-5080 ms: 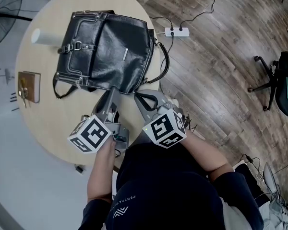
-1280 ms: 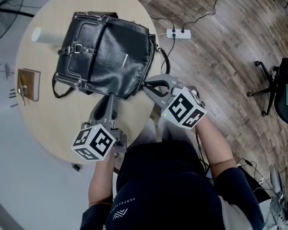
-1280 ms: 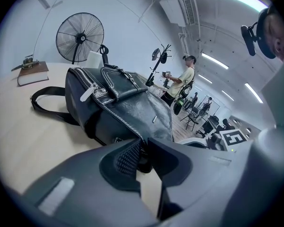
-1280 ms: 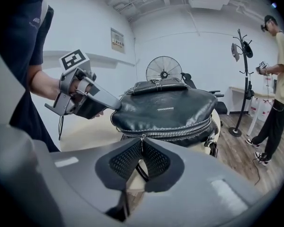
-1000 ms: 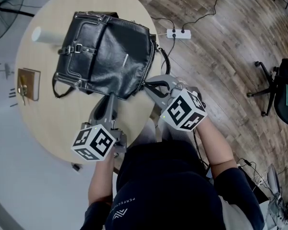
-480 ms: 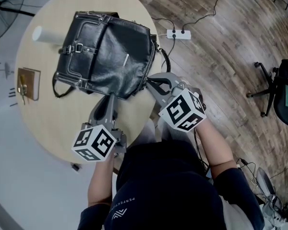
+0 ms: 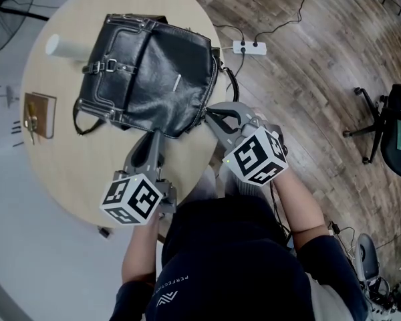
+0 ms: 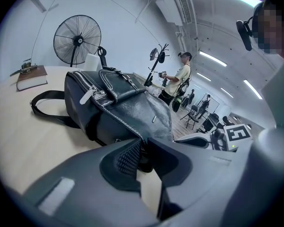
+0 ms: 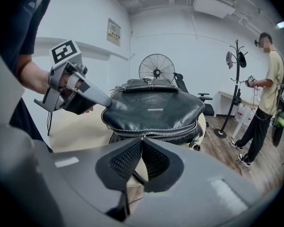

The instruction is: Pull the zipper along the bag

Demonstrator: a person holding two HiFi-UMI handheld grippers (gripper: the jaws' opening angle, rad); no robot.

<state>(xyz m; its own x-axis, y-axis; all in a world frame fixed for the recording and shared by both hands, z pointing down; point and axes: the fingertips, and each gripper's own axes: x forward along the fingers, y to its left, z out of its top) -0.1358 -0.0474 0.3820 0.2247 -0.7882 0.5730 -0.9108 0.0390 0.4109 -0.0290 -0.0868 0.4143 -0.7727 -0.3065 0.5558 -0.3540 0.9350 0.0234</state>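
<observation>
A black leather bag (image 7: 150, 65) lies on the round wooden table (image 7: 87, 172). My left gripper (image 7: 154, 136) reaches up to the bag's near corner and is shut on it; in the left gripper view the bag (image 8: 128, 108) runs down between the pads of the left gripper (image 8: 143, 145). My right gripper (image 7: 206, 114) sits at the bag's right edge by the table rim. In the right gripper view a silver zipper (image 9: 170, 134) runs across the bag (image 9: 154, 110). The right gripper (image 9: 142, 140) is shut on the zipper pull at that line.
A white cylinder (image 7: 63, 49) stands behind the bag and a brown book (image 7: 40, 119) lies at the table's left. A power strip (image 7: 246, 45) and an office chair (image 7: 394, 112) are on the wooden floor. A fan (image 8: 77, 40) and a standing person (image 9: 267, 93) are farther off.
Since the earliest frame the right gripper has travelled from the bag's near corner along its right edge, and the bag has turned a little. Over the last second hardly anything has moved.
</observation>
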